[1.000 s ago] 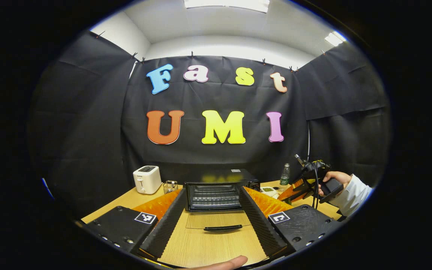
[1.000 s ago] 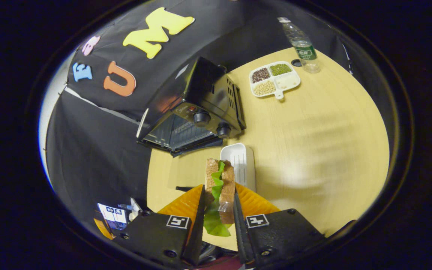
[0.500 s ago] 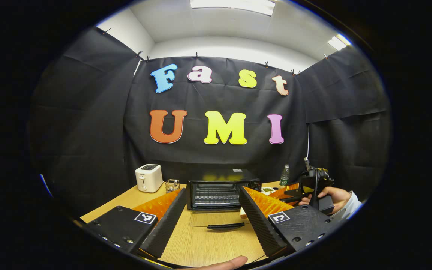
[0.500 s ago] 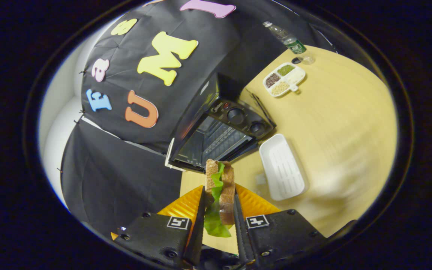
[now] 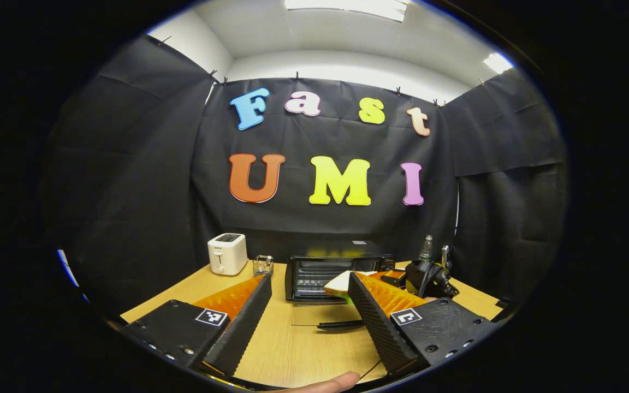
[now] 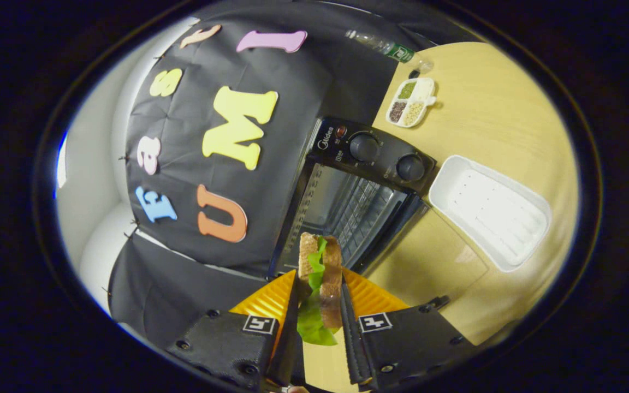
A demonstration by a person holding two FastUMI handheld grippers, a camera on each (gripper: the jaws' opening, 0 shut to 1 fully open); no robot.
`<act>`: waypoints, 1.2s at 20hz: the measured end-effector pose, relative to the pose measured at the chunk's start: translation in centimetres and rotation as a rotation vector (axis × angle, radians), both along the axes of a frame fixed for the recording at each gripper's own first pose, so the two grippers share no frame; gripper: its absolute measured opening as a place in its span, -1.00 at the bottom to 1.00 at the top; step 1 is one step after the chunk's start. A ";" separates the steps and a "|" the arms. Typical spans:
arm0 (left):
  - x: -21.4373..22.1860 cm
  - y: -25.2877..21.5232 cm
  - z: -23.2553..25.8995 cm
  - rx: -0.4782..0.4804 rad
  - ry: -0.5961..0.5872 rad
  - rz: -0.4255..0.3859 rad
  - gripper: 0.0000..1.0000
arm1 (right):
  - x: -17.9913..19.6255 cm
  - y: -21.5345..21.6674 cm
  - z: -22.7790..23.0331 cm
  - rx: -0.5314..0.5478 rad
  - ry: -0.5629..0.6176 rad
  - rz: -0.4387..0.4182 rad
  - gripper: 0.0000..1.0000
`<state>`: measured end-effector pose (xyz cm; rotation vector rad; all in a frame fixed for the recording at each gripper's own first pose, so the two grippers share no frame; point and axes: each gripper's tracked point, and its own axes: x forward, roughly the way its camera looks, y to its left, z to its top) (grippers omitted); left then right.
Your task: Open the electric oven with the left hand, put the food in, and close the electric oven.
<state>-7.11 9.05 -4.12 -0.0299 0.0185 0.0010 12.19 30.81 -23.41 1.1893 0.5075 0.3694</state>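
Right tool (image 6: 319,305) was clamped on the sandwich (image 6: 320,267), both fingers pressing its bread sides, lettuce hanging out toward the tool body. Ahead of its tips sat the electric oven (image 6: 358,185), cavity open, wire rack visible, door (image 6: 429,256) folded flat on the worktop (image 6: 500,98) just under and right of the tool. Left tool (image 5: 306,322) was spread wide w/ nothing betw. its fingers, held back from the oven; door handle (image 5: 339,325) lay betw. its fingertips' line, well short of them.

Step in hand, as I judged it: feeding the food in. To do it well: keep the sandwich level w/ the rack, lead w/ the far end thru the middle of the opening, clear of the top edge and the knob panel to the tool's right. Don't drag over the glass door. Set it down on the rack before easing the squeeze, else filling could slip out. Back straight out. Left tool should stay clear of the door till then. White tray (image 6: 492,210) lay empty, right of the tool.
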 end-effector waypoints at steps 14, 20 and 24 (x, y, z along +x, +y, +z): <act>1.8 1.4 -1.7 0.033 0.052 -0.037 0.85 | 13.8 3.5 -5.3 -0.005 -0.023 -0.278 -0.17; 2.4 2.0 -2.8 -0.019 0.081 -0.033 0.86 | 15.0 4.2 -5.9 -0.154 -0.064 -0.271 -0.17; 2.5 2.1 -3.2 -0.047 0.095 -0.037 0.86 | 15.1 4.3 -6.8 -0.291 -0.067 -0.237 -0.05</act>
